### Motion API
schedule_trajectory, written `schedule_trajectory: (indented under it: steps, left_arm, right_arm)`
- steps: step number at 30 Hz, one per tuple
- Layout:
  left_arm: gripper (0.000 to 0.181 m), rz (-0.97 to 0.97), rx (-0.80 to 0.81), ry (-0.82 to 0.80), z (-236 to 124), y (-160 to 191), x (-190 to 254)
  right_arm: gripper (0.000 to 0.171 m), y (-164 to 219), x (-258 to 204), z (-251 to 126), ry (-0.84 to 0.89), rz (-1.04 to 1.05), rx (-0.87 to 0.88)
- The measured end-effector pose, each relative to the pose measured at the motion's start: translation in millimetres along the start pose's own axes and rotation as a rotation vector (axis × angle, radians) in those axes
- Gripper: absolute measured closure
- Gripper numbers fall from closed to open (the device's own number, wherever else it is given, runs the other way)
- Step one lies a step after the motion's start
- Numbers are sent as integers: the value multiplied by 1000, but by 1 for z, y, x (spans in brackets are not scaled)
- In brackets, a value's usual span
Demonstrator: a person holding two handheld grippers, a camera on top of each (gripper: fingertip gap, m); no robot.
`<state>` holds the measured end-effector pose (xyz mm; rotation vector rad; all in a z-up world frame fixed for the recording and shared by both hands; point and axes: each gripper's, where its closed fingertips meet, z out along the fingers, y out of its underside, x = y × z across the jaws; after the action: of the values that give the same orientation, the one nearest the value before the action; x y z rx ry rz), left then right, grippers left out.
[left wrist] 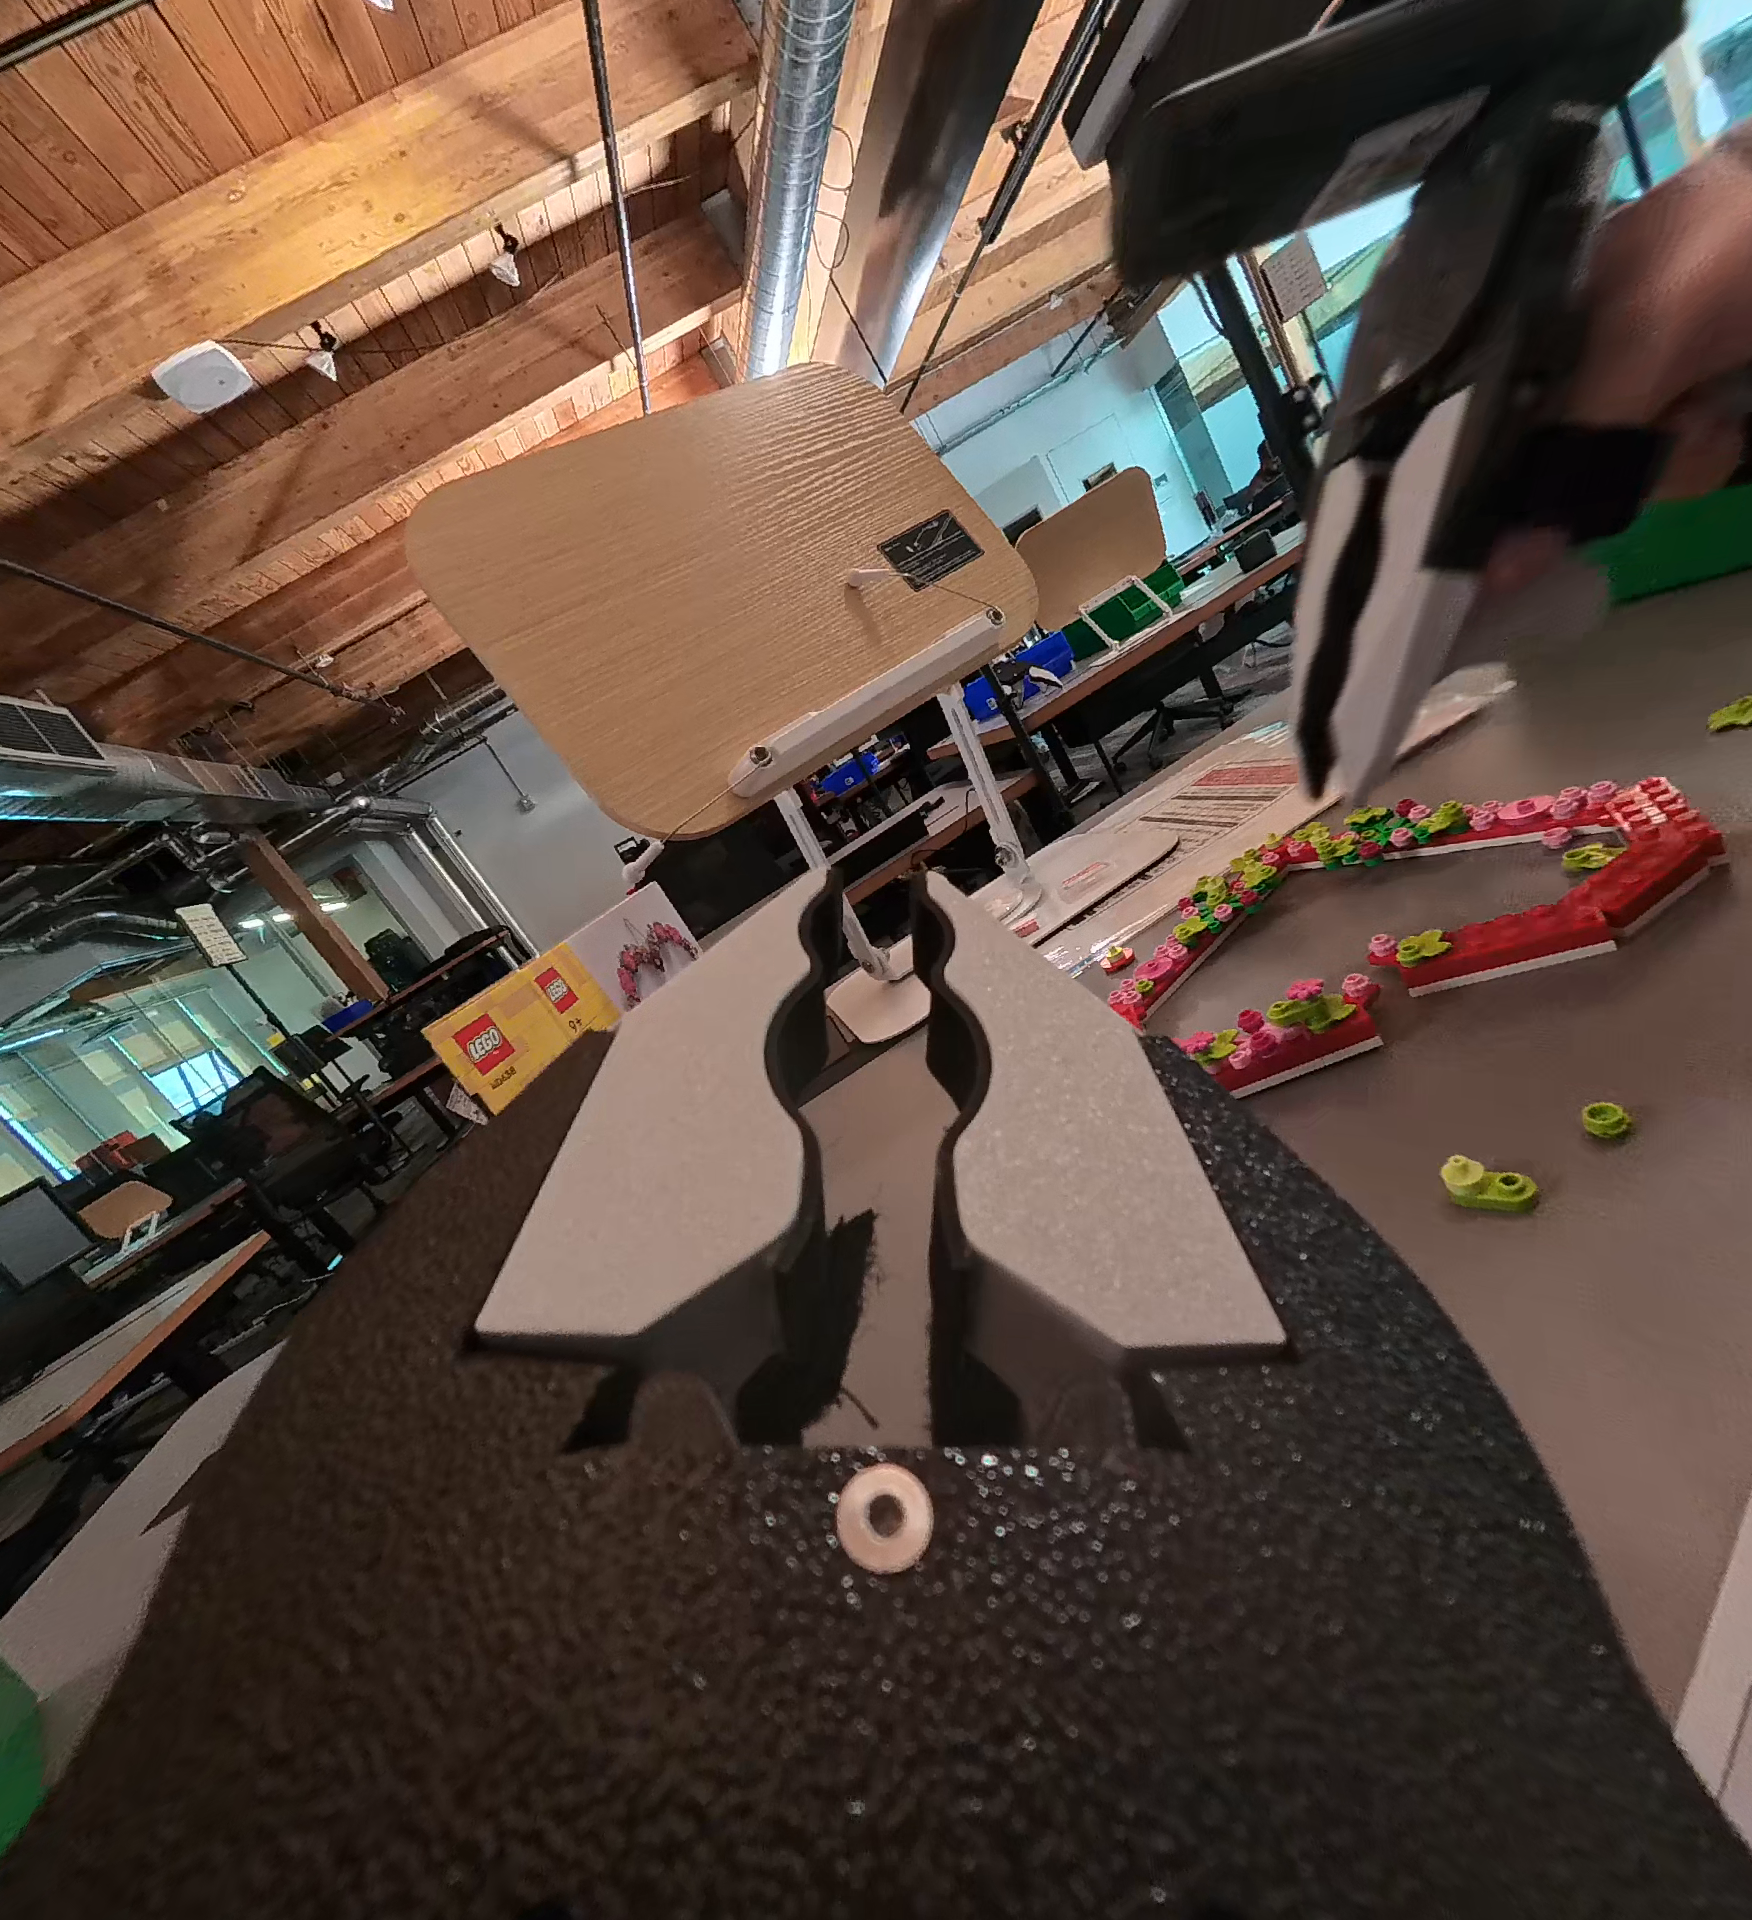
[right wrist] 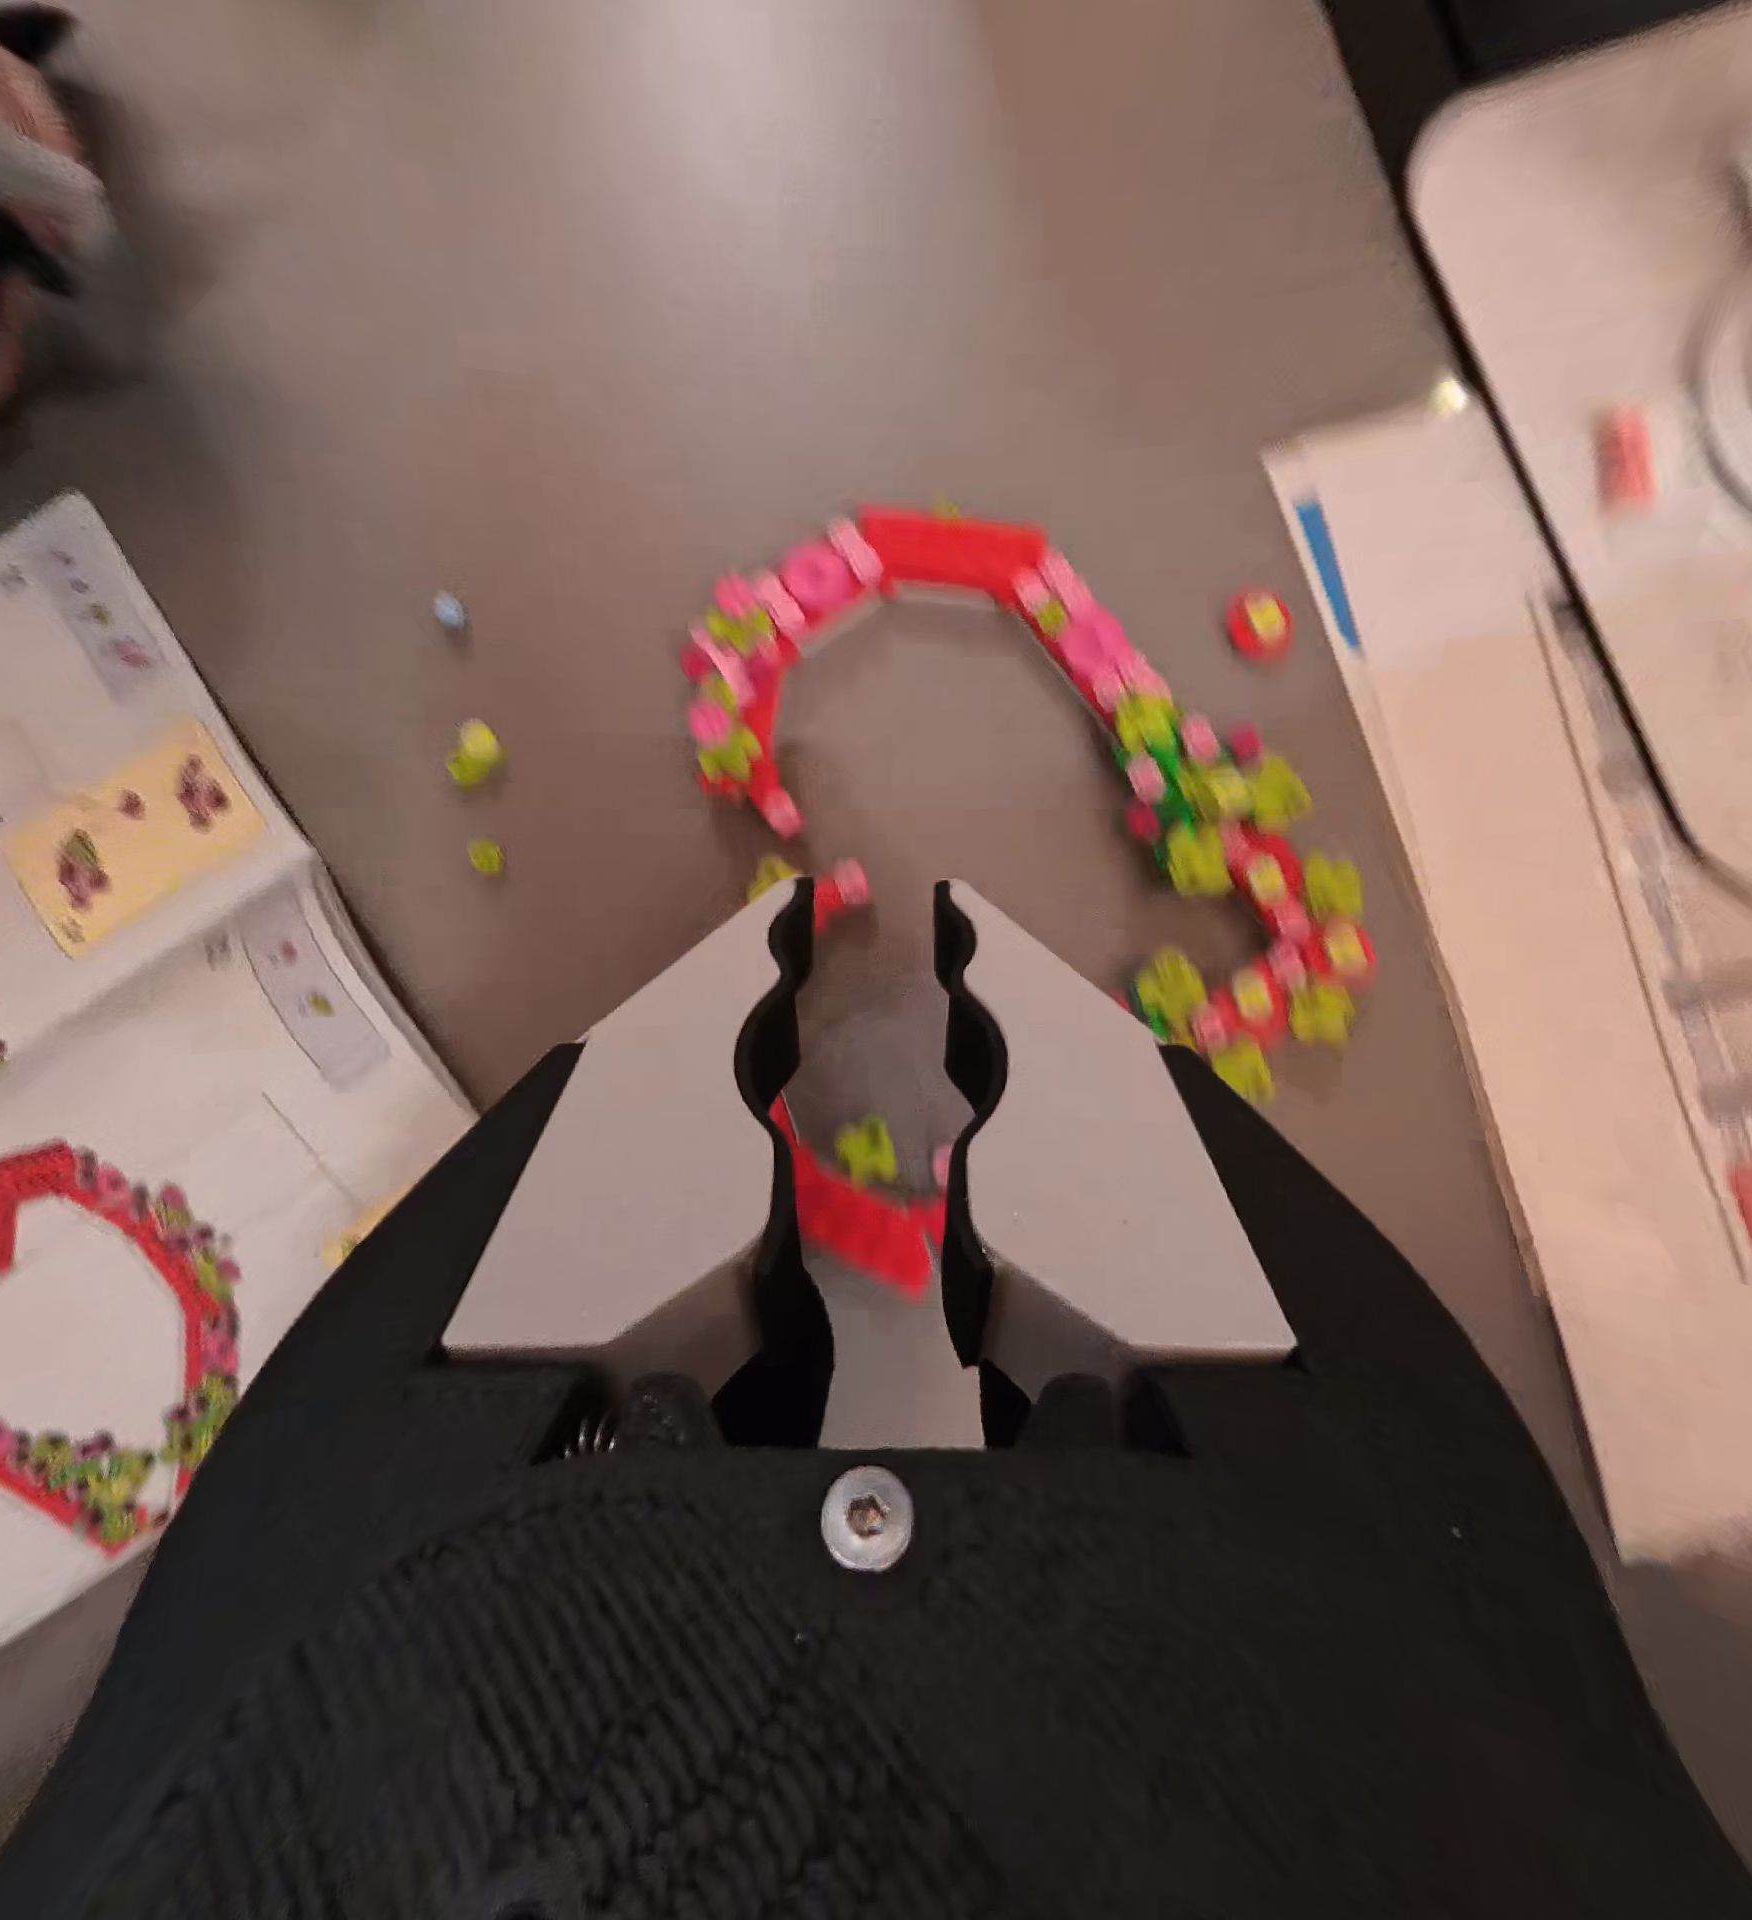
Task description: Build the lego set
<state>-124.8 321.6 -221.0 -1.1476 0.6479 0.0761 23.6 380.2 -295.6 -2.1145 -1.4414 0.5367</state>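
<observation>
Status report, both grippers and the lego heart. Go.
Left gripper open, empty, aimed off the table. Right gripper open, empty, above the lego heart. Heart unfinished, in separate pieces. Loose green pieces beside it; nothing blocking.

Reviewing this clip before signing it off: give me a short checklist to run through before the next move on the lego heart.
1. Left gripper empty, jaws apart: ok.
2. Right gripper empty, jaws apart: ok.
3. Right gripper above the lego heart: ok.
4. Loose lime pieces on the table, apart from the heart: ok.
5. Instruction booklet open beside the build: ok.
6. Which piece goes next: cannot tell, the right wrist view is blurred.
</observation>
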Motion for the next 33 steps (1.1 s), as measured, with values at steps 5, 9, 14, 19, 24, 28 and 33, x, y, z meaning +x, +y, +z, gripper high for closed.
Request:
schedule_trajectory:
  steps: [5, 9, 14, 19, 24, 28, 33]
  left_arm:
    - [170, -48, 14, -7, -2, -2, -5]
    - [171, -60, 15, -19, -2, -1, -9]
    - [171, -64, 22, -38, -3, -2, -15]
    - [170, -67, 26, -54, -3, -2, -20]
    - [171, -90, 26, -61, -5, -1, -22]
    - [171, -96, 29, -50, -3, -1, -21]
    - [170, -101, 25, -31, 1, 3, -18]
  right_arm:
    - [154, -51, -10, 62, -51, -157, -63]
    - [154, -56, -3, 98, -84, -152, -185]
    - [154, -37, 4, 94, -93, -112, -358]
    - [153, -61, -1, 70, -74, -119, -177]
    - [145, -93, -5, 14, 90, -274, 301]
    - [142, -76, 8, -47, 322, -292, 629]
    - [143, -6, 39, -116, 672, -275, 835]
